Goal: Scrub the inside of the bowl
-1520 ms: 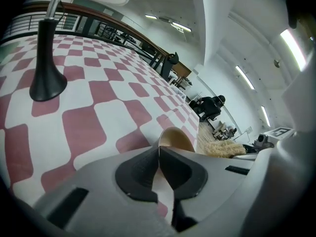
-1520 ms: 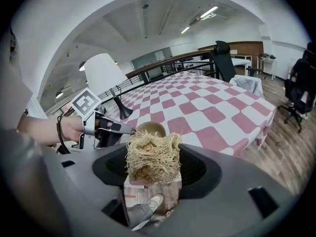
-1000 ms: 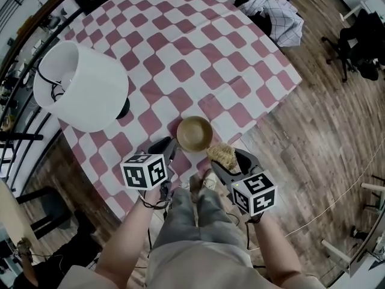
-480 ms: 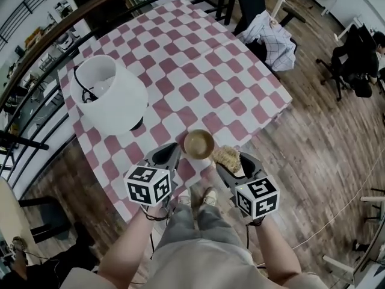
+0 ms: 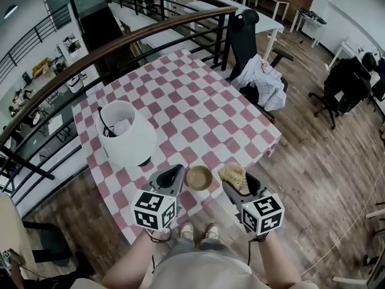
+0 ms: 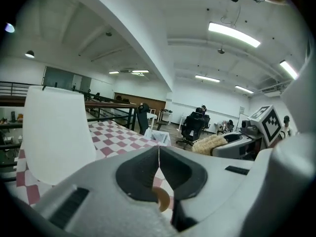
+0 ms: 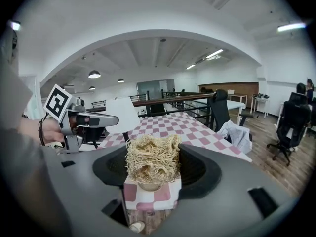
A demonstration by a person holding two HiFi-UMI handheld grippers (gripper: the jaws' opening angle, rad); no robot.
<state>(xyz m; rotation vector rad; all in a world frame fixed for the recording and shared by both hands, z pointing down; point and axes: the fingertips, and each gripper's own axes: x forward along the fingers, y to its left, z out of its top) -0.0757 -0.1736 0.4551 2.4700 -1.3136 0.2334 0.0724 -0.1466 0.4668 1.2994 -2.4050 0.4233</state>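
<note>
Left gripper [image 6: 159, 154] is hovering with jaws pressed together, a white lamp [image 5: 125, 133] standing to its left. Bowl [image 5: 199, 177] is sitting upright between both grippers, near the checked table's [image 5: 198, 110] front edge; cloth beyond it is lying bare. Right gripper [image 5: 236, 185] is pinching a fibrous scrubber [image 7: 152, 157] just beside the bowl. Marker cubes [image 5: 263, 214] are showing black-and-white square codes.

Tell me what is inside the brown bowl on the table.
The bowl looks empty in the head view. The fibre scrubber is beside it, held by the right gripper; in that gripper's view it hides the bowl's inside.
</note>
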